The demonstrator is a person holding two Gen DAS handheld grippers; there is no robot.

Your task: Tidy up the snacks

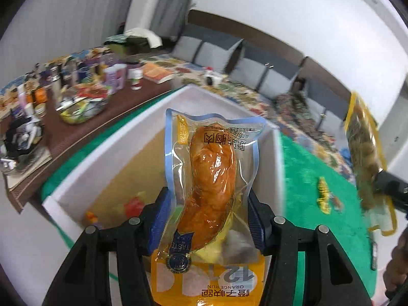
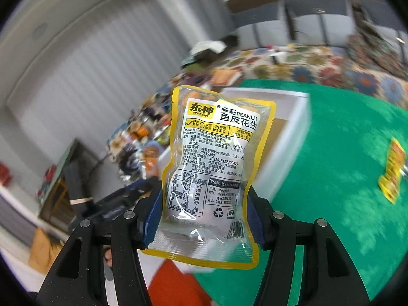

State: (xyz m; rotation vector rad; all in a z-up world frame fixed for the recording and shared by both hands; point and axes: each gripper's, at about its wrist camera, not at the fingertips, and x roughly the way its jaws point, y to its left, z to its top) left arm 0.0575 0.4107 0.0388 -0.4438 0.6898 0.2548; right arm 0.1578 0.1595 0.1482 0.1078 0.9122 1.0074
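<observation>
While left fingers [image 1: 207, 219] pinch a glossy chicken pouch [image 1: 211, 178], right fingers [image 2: 204, 216] pinch a crinkly peanut packet [image 2: 214, 168].

The left gripper [image 1: 207, 213] and right gripper [image 2: 204, 213] each point toward 12 o'clock, blue-padded fingers clamped on a packet.

A fuzzy green mat [image 1: 301, 168] is carrying a white rectangular box [image 1: 276, 137] at centre frame and a small yellow snack packet [image 1: 323, 195] at right.
</observation>
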